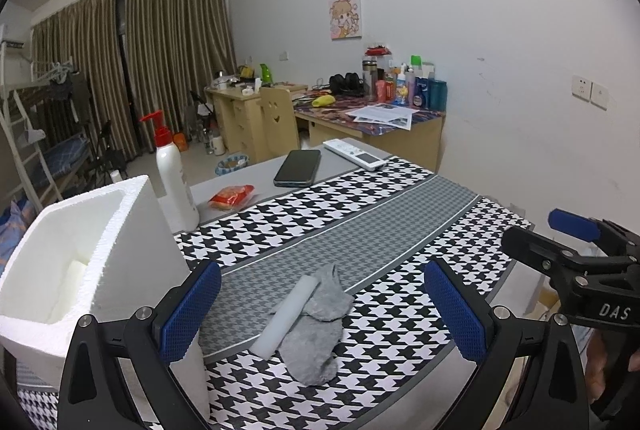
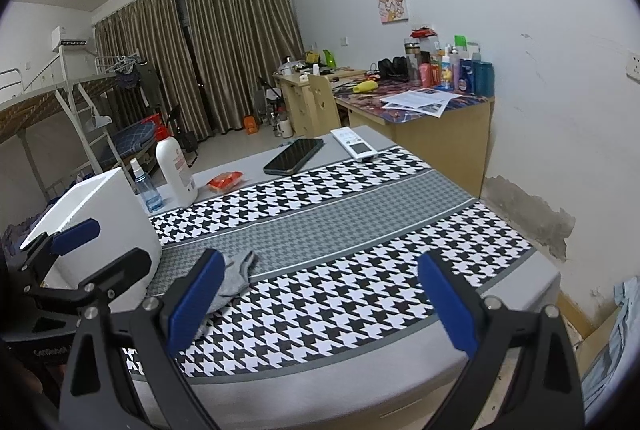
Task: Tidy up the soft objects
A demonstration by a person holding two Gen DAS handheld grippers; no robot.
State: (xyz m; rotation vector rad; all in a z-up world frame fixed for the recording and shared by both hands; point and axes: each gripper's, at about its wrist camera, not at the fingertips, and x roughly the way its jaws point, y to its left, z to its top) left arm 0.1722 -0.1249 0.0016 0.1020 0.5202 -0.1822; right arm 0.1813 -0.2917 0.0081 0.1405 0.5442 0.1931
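Observation:
A grey sock point(image 1: 320, 330) lies crumpled on the houndstooth cloth point(image 1: 360, 213), with a white foam stick point(image 1: 286, 314) resting across it. My left gripper point(image 1: 324, 314) hovers open just above and in front of them, one blue pad on each side. A white foam box point(image 1: 92, 270) stands open-topped at the left. In the right wrist view the sock point(image 2: 236, 276) shows partly behind the left finger. My right gripper point(image 2: 320, 306) is open over bare cloth, right of the sock. The right gripper point(image 1: 580, 250) also appears at the left view's right edge.
At the table's far side stand a white pump bottle point(image 1: 176, 181), a red snack packet point(image 1: 232, 195), a phone point(image 1: 298, 167) and a remote point(image 1: 354, 153). A small blue spray bottle point(image 2: 146, 189) stands beside the box. A cluttered desk point(image 1: 372, 113) is beyond.

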